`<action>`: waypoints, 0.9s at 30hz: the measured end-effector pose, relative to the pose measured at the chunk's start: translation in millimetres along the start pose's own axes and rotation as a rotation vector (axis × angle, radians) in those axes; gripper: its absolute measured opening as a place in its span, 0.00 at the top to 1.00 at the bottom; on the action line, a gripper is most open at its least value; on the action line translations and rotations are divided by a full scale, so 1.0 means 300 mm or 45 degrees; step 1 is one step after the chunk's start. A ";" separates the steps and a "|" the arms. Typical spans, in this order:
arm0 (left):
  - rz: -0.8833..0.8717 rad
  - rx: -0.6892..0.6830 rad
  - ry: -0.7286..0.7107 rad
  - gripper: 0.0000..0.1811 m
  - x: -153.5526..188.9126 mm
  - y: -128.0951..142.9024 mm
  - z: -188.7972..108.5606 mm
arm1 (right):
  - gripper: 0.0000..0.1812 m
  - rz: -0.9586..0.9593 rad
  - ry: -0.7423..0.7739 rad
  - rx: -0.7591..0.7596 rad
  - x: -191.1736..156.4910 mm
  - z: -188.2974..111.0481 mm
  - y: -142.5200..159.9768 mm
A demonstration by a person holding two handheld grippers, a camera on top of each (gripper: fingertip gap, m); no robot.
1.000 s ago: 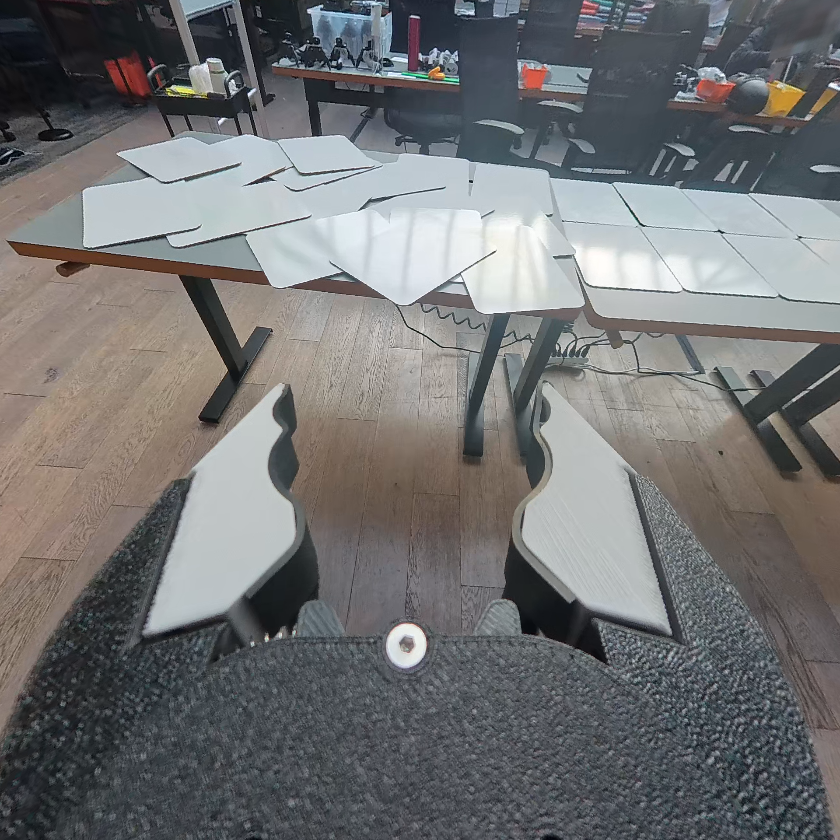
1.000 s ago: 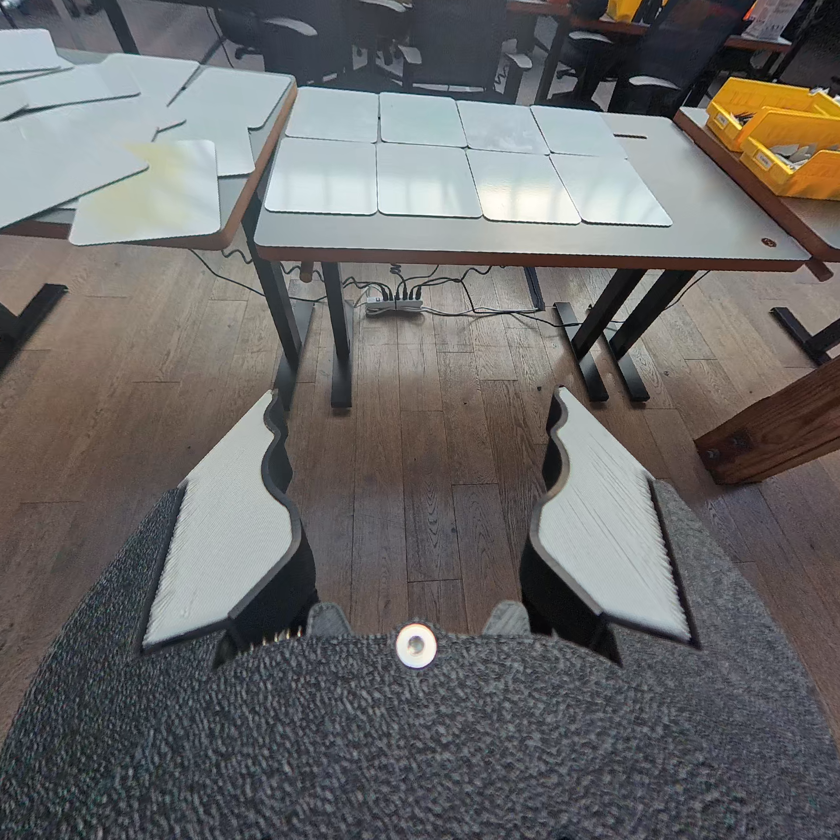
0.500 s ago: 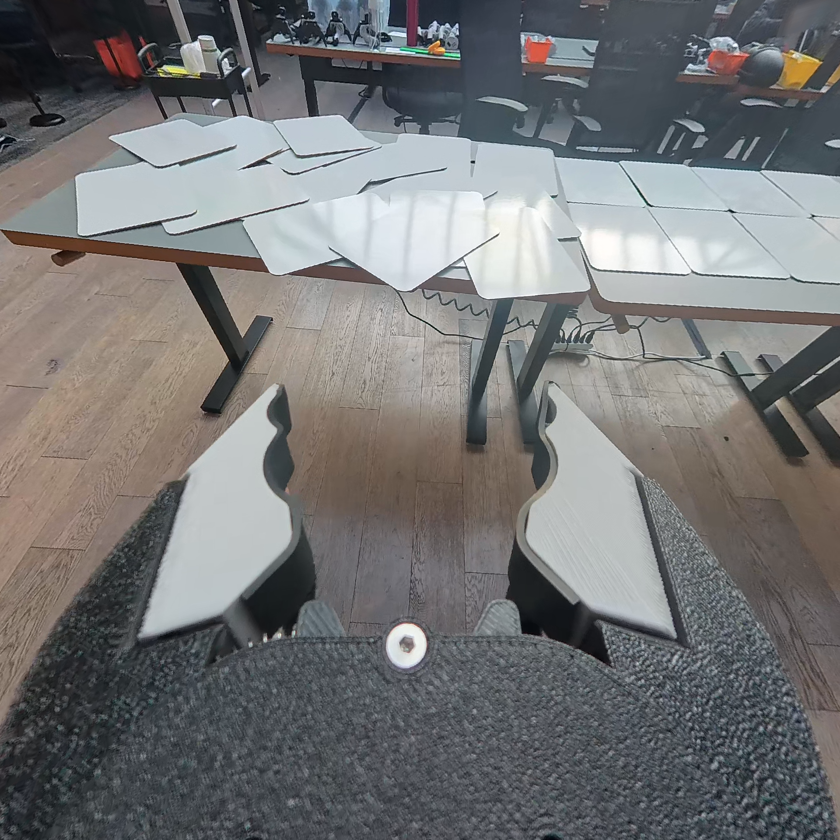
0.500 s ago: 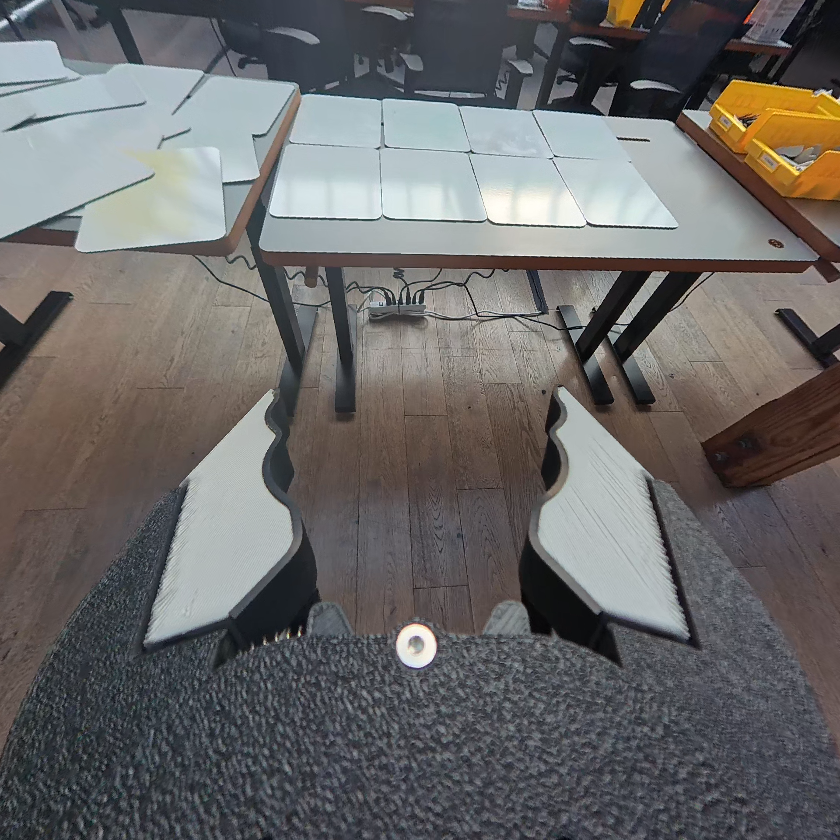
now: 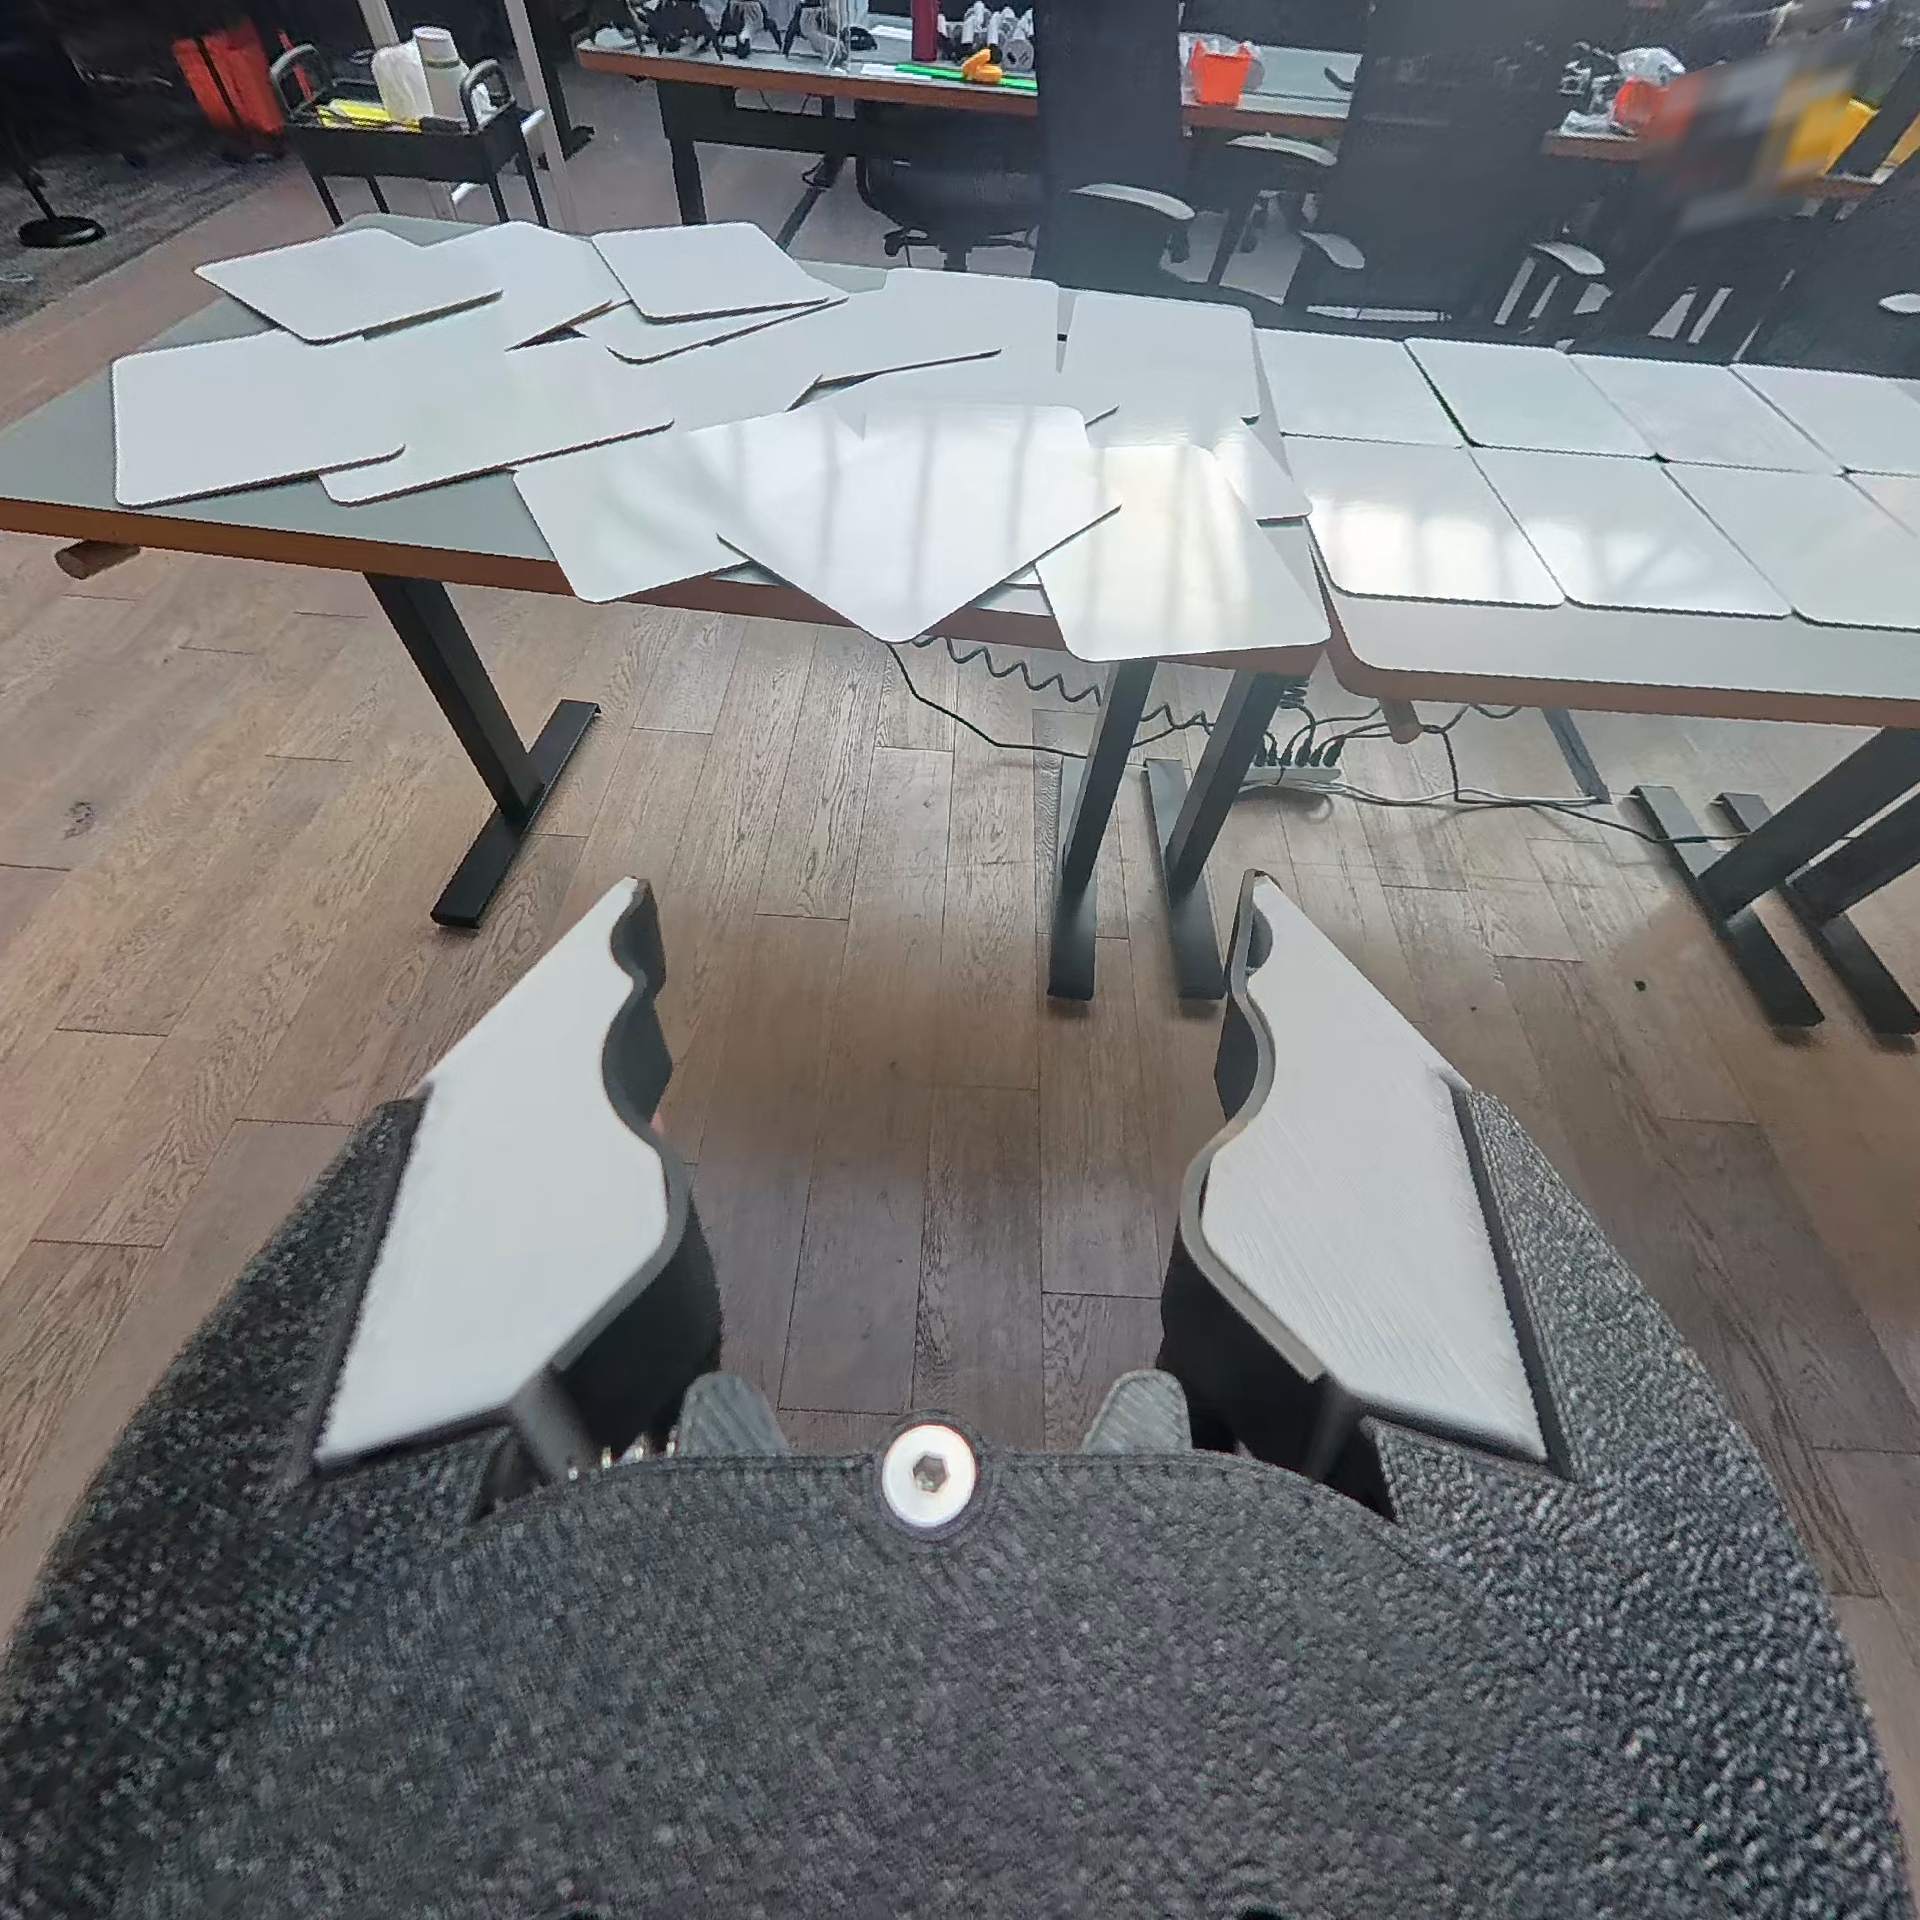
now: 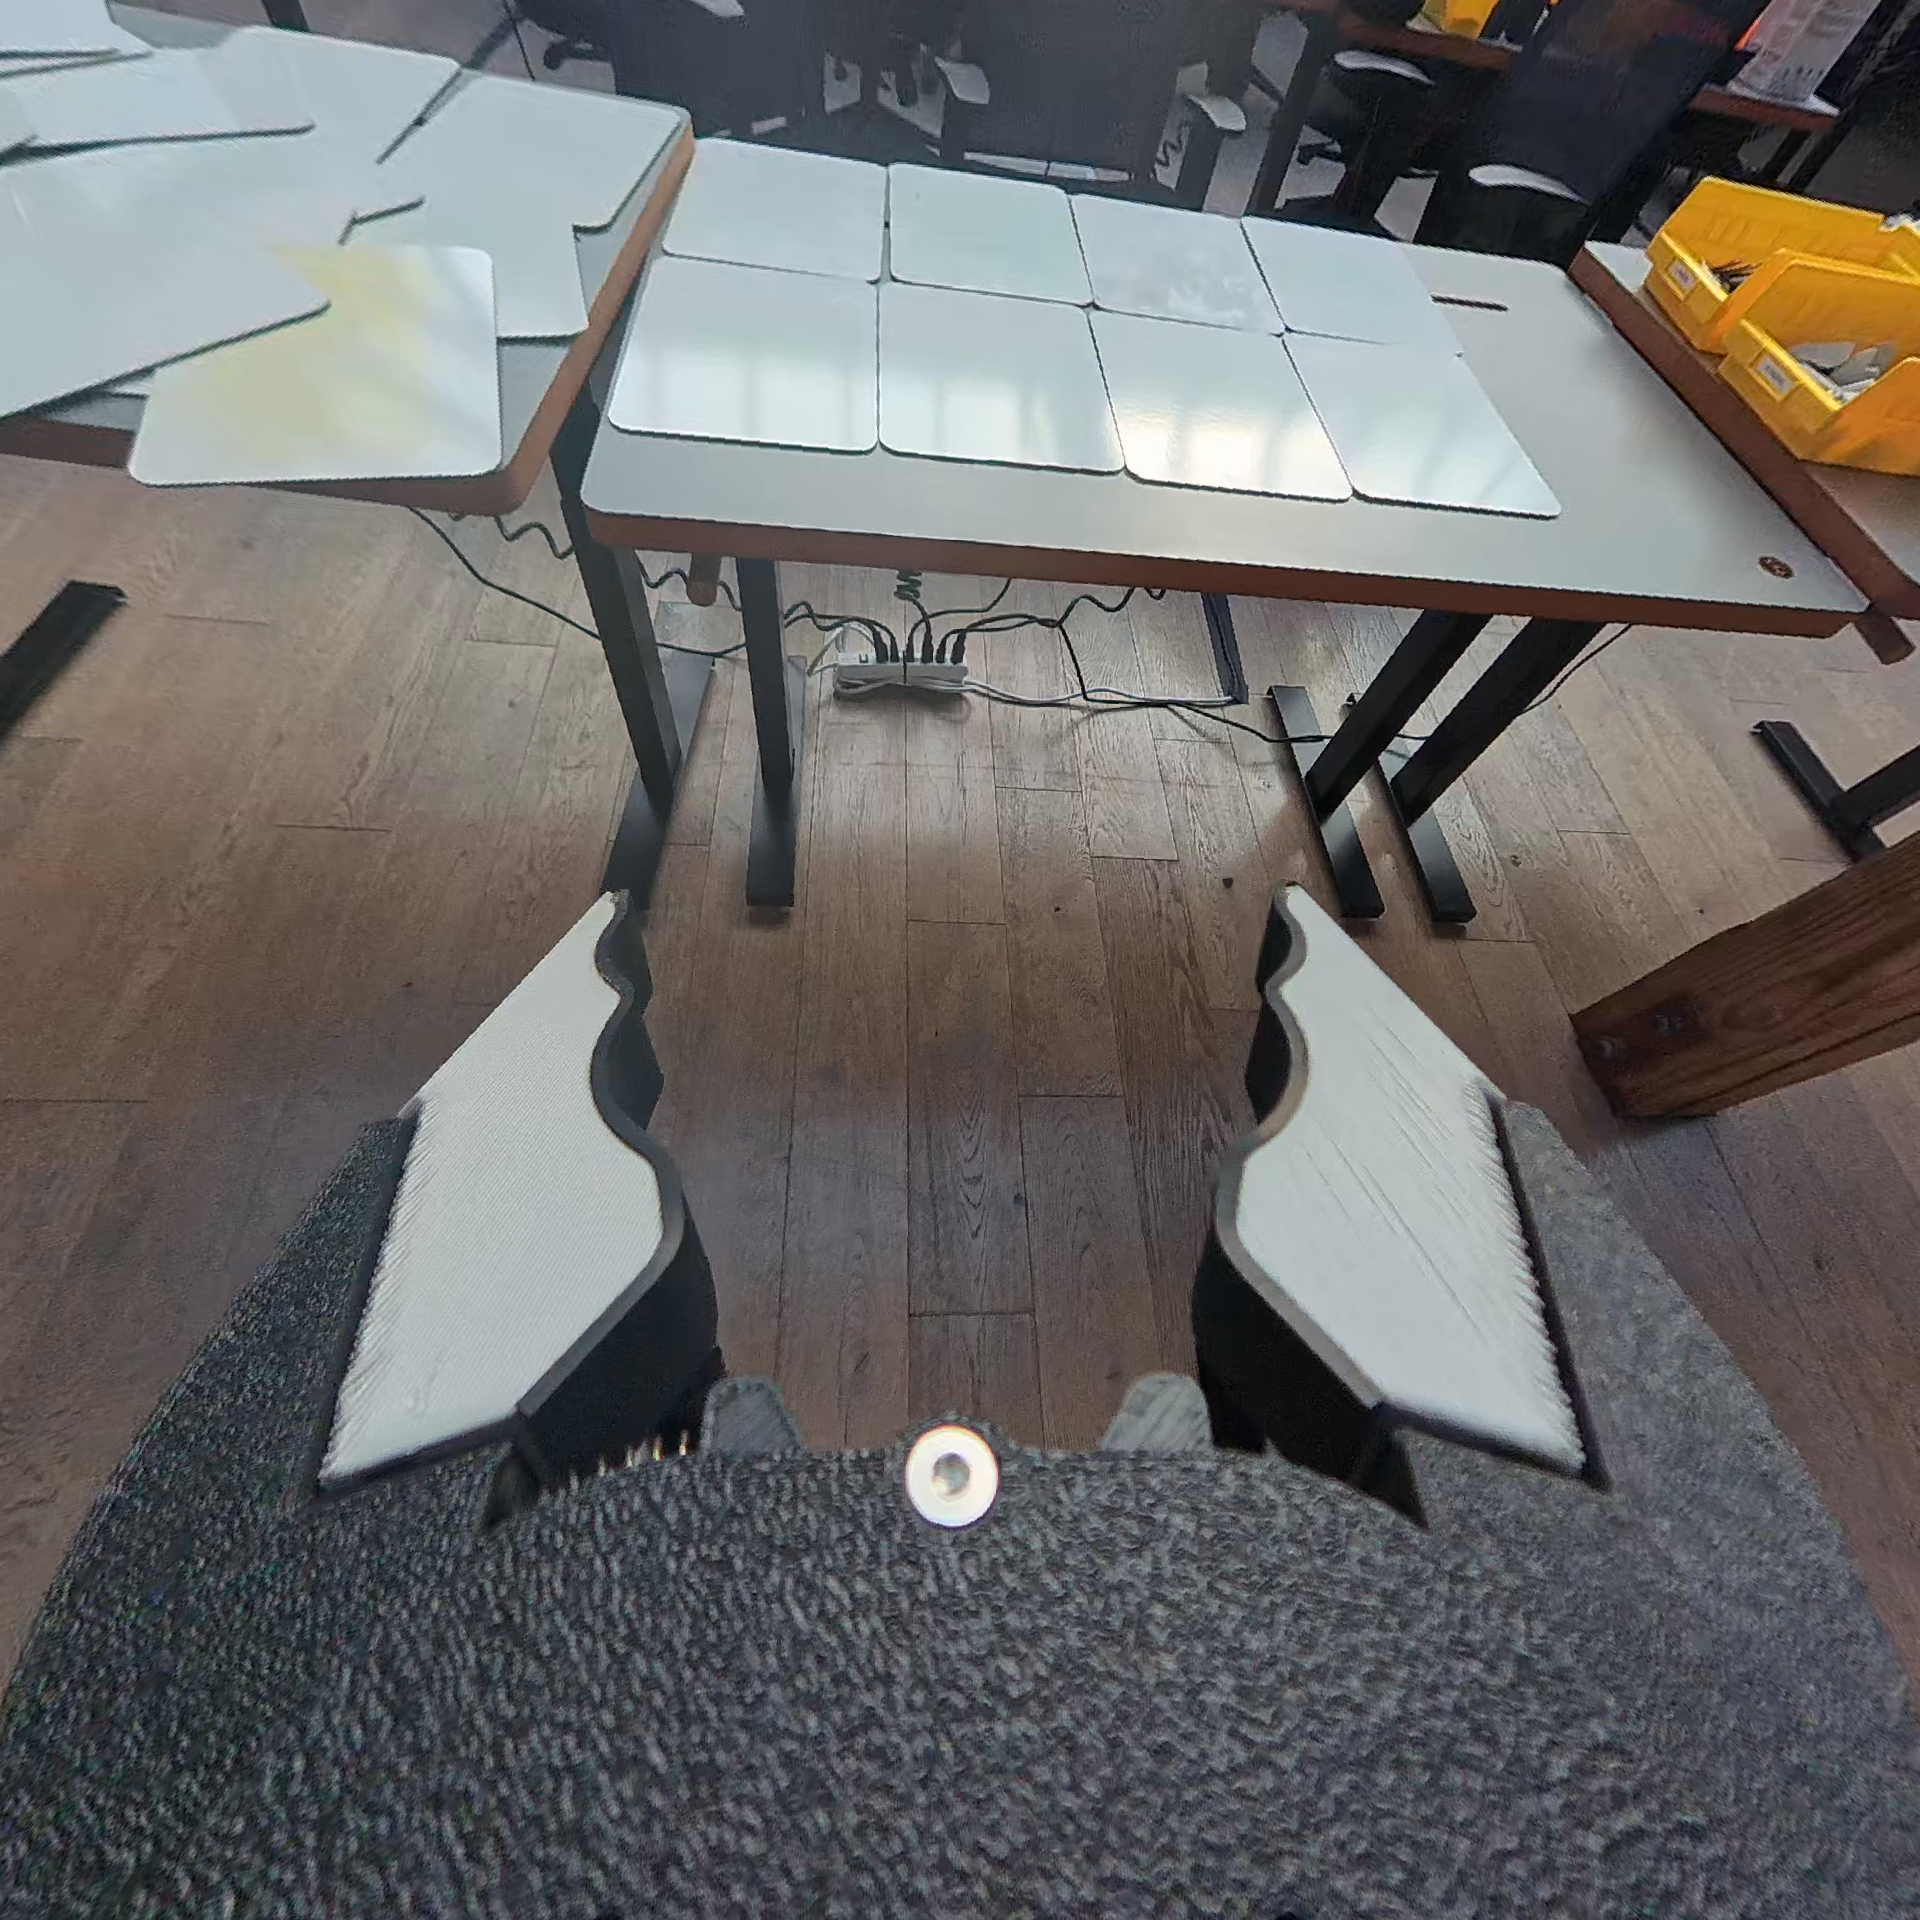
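My left gripper [image 5: 940,904] is open and empty, held above the wooden floor, well short of a grey table [image 5: 270,509]. Several white boards [image 5: 914,509] lie scattered and overlapping on that table, some jutting over its front edge. My right gripper [image 6: 951,914] is open and empty, also over the floor, facing a second grey table [image 6: 1621,540]. Several white boards [image 6: 997,374] lie there in a neat grid of two rows. The scattered boards show at the upper left of the right wrist view [image 6: 332,364].
Black table legs [image 5: 1081,831] and a power strip with cables [image 6: 902,670] stand on the floor ahead. Yellow bins [image 6: 1808,312] sit on a table at the right. A wooden beam [image 6: 1766,997] lies at the right. Office chairs and cluttered desks [image 5: 1122,135] stand behind.
Both grippers have drifted slightly; the tables sit a little differently in each view. Both grippers stay open and empty.
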State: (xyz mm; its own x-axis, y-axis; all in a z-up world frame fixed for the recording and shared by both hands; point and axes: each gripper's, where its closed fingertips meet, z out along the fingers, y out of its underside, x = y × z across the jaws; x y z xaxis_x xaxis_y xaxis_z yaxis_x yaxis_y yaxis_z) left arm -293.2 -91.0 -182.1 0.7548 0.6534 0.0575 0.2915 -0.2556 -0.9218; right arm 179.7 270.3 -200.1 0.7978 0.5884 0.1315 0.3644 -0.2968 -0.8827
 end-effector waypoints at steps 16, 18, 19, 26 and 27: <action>0.004 0.002 0.007 0.42 0.100 -0.035 0.059 | 0.37 -0.050 -0.088 -0.012 -0.053 0.101 0.018; -0.012 0.007 0.007 0.42 0.115 -0.036 0.068 | 0.37 -0.047 -0.111 -0.012 -0.049 0.126 0.011; -0.022 0.002 0.009 0.42 0.125 -0.031 0.075 | 0.37 -0.043 -0.123 -0.011 -0.049 0.139 0.007; -0.036 -0.032 0.002 0.42 0.162 -0.002 0.143 | 0.36 -0.058 -0.174 -0.022 -0.062 0.203 -0.003; -0.034 -0.036 0.000 0.42 0.156 -0.005 0.159 | 0.36 -0.052 -0.176 -0.027 -0.067 0.213 -0.003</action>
State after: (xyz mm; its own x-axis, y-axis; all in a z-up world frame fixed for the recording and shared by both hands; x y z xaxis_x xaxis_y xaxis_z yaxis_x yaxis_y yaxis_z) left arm -286.2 -26.0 -196.3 0.7465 0.6604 0.0816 0.3278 -0.2582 -0.9088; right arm 132.7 306.7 -230.8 0.7091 0.6977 0.1024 0.4065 -0.2858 -0.8678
